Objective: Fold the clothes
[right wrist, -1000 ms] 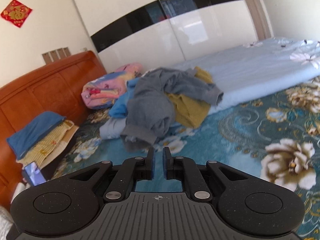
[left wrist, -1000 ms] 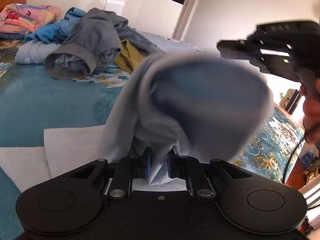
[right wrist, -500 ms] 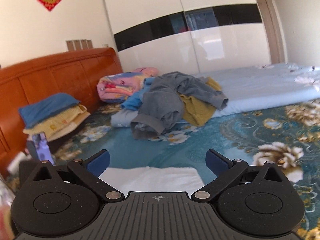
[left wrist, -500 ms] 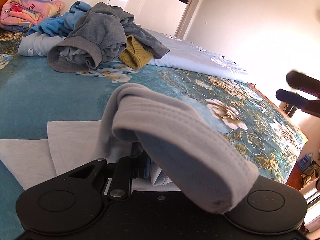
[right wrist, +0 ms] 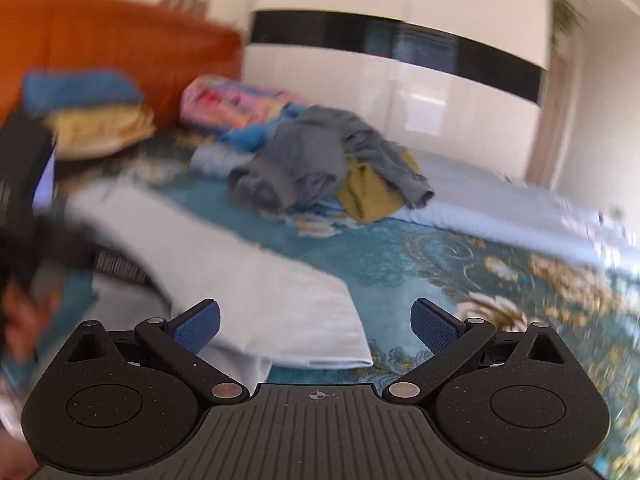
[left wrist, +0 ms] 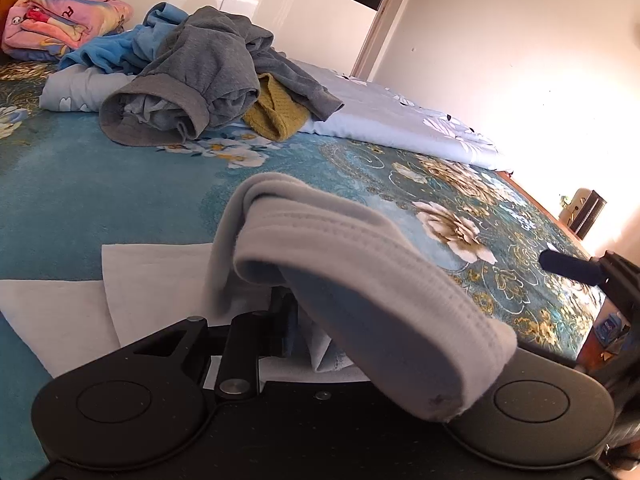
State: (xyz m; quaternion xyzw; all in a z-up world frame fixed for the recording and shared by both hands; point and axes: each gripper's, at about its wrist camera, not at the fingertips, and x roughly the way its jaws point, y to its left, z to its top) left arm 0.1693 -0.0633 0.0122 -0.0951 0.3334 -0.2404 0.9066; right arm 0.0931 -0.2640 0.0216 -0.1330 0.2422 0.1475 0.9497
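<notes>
The bed (left wrist: 120, 184) fills the room, under a teal flowered cover, with an orange headboard (right wrist: 120, 48) at its far left and a white wardrobe (right wrist: 400, 92) behind. A pale blue sheet (left wrist: 400, 124) lies folded along the far side. On it sits a heap of unfolded clothes: a grey top (left wrist: 200, 72) uppermost, a mustard knit (left wrist: 276, 116) under its right edge, a blue piece (left wrist: 108, 48) to the left. A pink quilt (left wrist: 60, 24) sits further left, by the headboard. In the right wrist view, a blue and yellow stack (right wrist: 92, 112) rests against the headboard, blurred.

Near the front edge lies the light grey garment (right wrist: 260, 280), partly folded flat on the cover. One ribbed end of it rises and drapes over the left gripper (left wrist: 308, 332), whose jaws stand narrow and pinch the cloth; they have just been easing open a little, with the cloth between them. The right finger is hidden under the fabric.

The right gripper (right wrist: 316, 326) hangs over the garment's near right corner, jaws spread wide after closing slightly, blue pads (right wrist: 198, 326) clear of the cloth. A hand (right wrist: 24, 312) shows at the left edge.
</notes>
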